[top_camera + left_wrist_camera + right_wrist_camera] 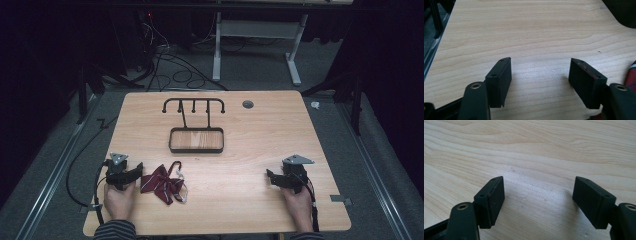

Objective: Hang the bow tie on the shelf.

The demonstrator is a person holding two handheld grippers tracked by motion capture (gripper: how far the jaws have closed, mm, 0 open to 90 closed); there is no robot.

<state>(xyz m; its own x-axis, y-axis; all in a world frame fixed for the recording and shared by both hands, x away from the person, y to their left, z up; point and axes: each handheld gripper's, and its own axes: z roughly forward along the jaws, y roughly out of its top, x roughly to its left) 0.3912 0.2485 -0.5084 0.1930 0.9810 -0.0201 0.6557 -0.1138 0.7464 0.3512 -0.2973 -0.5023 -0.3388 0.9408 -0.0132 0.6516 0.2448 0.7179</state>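
So the bow tie (pixel 162 184) is lying flat near the front-left of the table (pixel 260 130), dark red with thin stripes, and its thin strap loops out to the right with what look like small pale clips on it. Looks like the job is picking it up, maybe to hang it on the little black rack (pixel 194 106) standing over the tray (pixel 196 140) further back.

Handling-wise I'd guess it's super light and floppy, all soft fabric, so it'll sag and swing as soon as it leaves the wood. Not fragile, not slippery. The knot in the middle seems like the best place to pinch since it's the thickest bit; grabbing a wing would just let it fold over. The strap is thin and lies flat, so it's probably harder to catch.

The left tool (pixel 131 173) sits just beside the bow tie's left wing, jaws spread wide with nothing between them, just bare wood. You can see a sliver of the red fabric (pixel 631 75) at the edge of the left gripper view. The right tool (pixel 272 179) is well apart on the other side, also spread wide and empty.
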